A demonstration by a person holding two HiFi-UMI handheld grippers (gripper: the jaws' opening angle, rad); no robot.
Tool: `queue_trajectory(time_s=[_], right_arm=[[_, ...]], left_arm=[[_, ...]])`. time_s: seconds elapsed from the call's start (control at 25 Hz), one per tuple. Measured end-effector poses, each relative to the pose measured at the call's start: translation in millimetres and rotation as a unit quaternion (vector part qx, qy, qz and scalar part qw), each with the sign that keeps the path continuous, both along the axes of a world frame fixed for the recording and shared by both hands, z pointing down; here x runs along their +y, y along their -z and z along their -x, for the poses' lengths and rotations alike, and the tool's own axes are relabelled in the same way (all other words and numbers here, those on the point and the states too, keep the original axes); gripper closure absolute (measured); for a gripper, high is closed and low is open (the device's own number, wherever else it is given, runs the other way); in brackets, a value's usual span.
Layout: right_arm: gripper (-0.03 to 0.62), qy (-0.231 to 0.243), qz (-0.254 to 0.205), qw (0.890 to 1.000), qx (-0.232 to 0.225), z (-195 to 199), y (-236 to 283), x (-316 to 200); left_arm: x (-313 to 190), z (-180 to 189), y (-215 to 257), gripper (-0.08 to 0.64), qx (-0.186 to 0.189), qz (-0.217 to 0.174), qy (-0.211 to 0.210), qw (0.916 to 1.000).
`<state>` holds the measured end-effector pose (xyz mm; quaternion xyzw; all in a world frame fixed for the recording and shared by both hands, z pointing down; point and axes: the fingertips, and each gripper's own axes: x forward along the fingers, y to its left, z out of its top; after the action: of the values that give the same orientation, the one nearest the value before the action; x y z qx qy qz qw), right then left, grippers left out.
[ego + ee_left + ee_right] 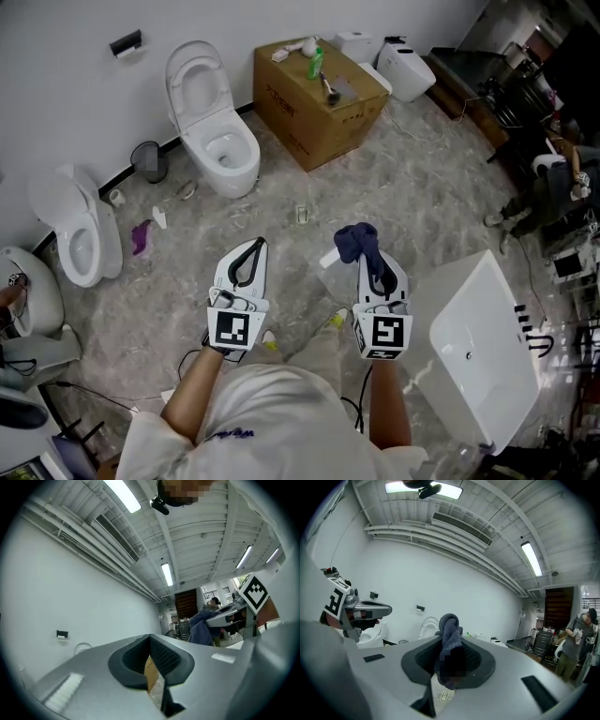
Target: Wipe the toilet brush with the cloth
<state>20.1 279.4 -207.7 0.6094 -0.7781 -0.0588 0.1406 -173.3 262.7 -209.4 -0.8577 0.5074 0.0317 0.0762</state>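
My right gripper [367,246] is shut on a bunched dark blue cloth [359,242], held above the marble floor. The cloth [449,632] rises from between the jaws in the right gripper view. Level with it to the left, my left gripper [253,251] is shut and holds nothing; its tips meet [150,639]. A brush-like tool with a dark handle [330,90] lies on the cardboard box [305,117] far ahead, well beyond both grippers, next to a green bottle [317,64]. The left gripper view shows the right gripper's cloth [201,627] at its right.
A white toilet [217,127] stands left of the box against the wall, with a small bin [150,161] beside it. Another toilet [80,230] is at the left. A white basin [478,347] lies at my right. A person [553,192] stands far right.
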Motion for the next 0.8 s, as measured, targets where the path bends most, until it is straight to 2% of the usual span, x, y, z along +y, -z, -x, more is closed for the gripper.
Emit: queue_trajectory(time_s=[0.2, 0.56, 0.8], right_arm=[[0.526, -0.002, 0.011, 1.000, 0.005, -2.6, -1.6, -1.4], [0.525, 0.003, 0.031, 0.999, 0.016, -9.7, -11.8, -6.5], [0.524, 0.022, 0.065, 0.997, 0.038, -6.0, -29.4, 6.8]], left_arm=[[-6.9, -4.9, -2.9, 0.558, 0.027, 0.017, -0.006, 0.9995], [-17.3, -19.5, -6.3, 0.558, 0.027, 0.007, -0.005, 0.9996], [-20.5, -30.9, -26.8, 0.558, 0.033, 0.045, -0.009, 0.9984]])
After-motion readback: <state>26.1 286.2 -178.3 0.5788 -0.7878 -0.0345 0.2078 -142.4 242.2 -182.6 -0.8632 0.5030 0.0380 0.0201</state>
